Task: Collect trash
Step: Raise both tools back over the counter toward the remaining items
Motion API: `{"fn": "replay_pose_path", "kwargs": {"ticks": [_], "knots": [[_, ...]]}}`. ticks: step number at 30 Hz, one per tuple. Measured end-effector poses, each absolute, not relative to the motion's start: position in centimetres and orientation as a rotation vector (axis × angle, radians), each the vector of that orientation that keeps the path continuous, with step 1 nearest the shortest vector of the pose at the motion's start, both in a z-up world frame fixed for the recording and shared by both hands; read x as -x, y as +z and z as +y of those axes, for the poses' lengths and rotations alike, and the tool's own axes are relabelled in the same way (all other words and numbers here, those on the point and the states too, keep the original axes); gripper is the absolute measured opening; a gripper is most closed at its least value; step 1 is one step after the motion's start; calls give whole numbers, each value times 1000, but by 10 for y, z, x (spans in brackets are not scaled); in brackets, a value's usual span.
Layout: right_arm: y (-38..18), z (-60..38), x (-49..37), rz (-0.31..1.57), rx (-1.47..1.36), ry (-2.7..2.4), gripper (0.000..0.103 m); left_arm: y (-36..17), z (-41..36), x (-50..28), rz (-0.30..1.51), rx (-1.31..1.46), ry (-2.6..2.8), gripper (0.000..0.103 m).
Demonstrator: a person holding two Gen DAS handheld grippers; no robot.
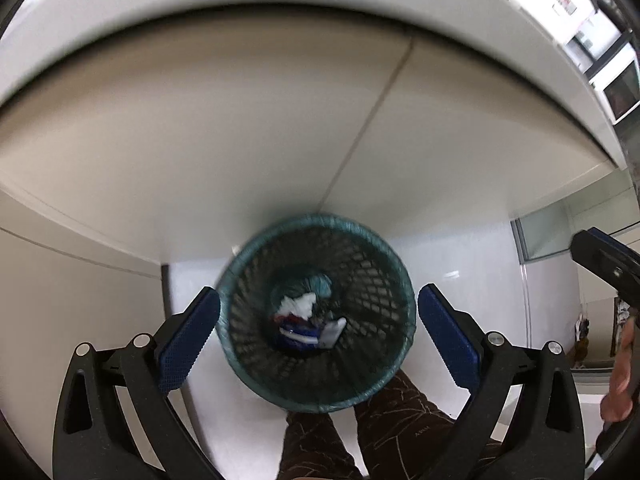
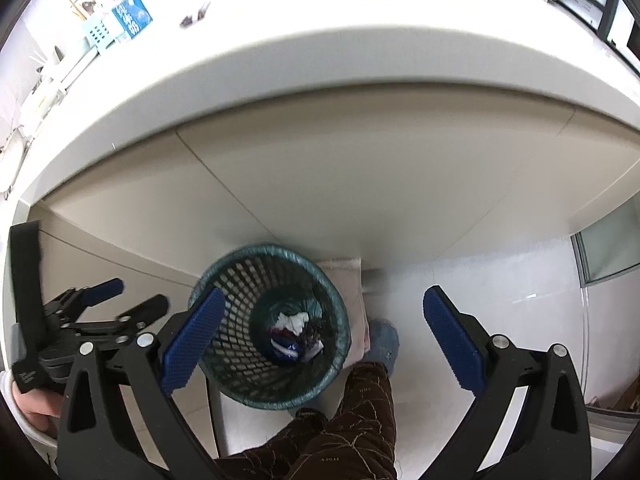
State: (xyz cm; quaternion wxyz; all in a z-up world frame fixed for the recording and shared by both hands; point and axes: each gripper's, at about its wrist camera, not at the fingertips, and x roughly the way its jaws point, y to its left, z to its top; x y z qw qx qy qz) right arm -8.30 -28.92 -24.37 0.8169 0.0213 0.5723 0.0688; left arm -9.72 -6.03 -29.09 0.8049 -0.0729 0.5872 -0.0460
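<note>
While we hang above the floor | left claw [image 1: 319, 330] spread wide, empty, over the round teal mesh wastebasket [image 1: 316, 312] to drop litter | crumpled white paper [image 1: 298, 306] lies inside | right claw [image 2: 320, 334] wide, empty | white desk [image 2: 280, 64] beyond.

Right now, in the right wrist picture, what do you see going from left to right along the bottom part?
left gripper → mesh bin → trash inside it → blue shoe → right gripper's far finger
</note>
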Motion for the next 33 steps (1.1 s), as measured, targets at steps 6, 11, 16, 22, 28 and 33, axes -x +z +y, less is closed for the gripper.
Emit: {"fn": "replay_pose_path", "kwargs": {"ticks": [6,11,16,22,28,33], "knots": [[-206,-281,69,1139,-23,154,95,-237,-38,96,1173,164,-58,97],[-175,-276,53,1076,4,157,95,-197,-29,87,1108,164,-8,97],[-148,-275,27,1029,17,155,95,-162,-25,71,1051,189,21,97],[-114,-279,-21,966,51,174,95,-130,-29,36,1025,206,40,97],[-94,-289,-70,936,68,210,95,-116,-44,-2,1018,202,63,97],[-90,-293,-106,927,105,240,95,-113,-56,-34,1020,211,87,97]]}}
